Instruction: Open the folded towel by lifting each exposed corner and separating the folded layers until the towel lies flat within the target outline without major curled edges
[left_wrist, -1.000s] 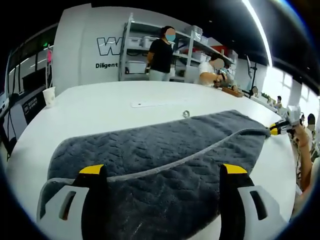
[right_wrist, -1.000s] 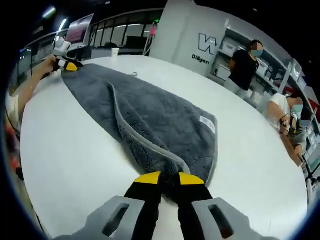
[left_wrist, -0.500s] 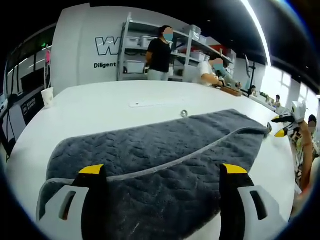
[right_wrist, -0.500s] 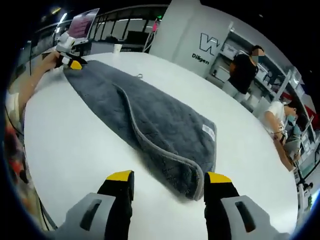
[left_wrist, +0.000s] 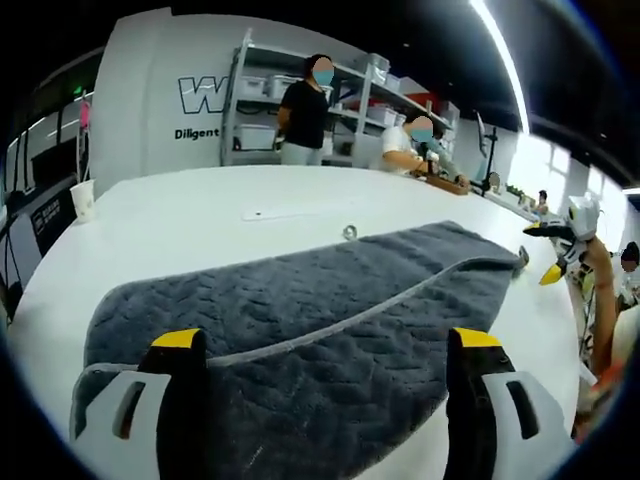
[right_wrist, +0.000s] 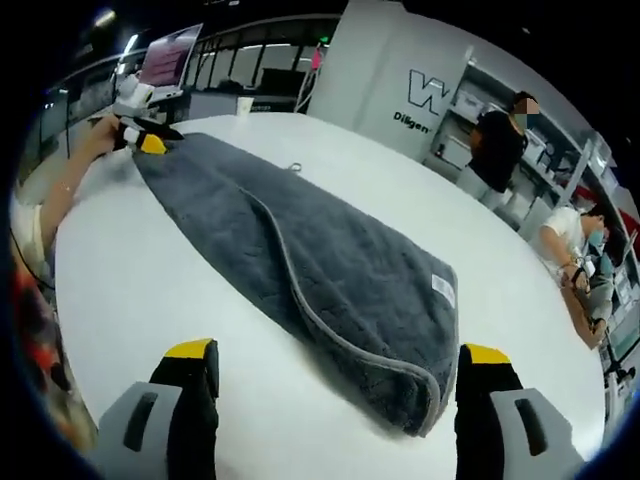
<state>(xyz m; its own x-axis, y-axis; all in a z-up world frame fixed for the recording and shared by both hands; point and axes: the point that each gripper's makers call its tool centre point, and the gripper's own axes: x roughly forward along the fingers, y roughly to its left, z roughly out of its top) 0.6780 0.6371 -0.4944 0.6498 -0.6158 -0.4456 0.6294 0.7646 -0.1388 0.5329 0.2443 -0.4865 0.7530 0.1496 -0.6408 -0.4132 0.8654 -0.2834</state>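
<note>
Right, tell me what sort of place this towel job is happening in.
Probably a lab or workshop. Metal shelves with storage bins stand by a wall with big lettering, people work at a bench, and the grey towel lies on a large white table.

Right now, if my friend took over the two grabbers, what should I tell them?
Left gripper: open, jaws on either side of the towel's near end, holding nothing.
Right gripper: open, at the towel's other end, not touching it.
The grey towel lies on the white table, still folded lengthwise, its pale hem running along the top layer.
Done: nothing unfolded yet.
Left: lift a corner, peel the top layer over, flatten.
</note>
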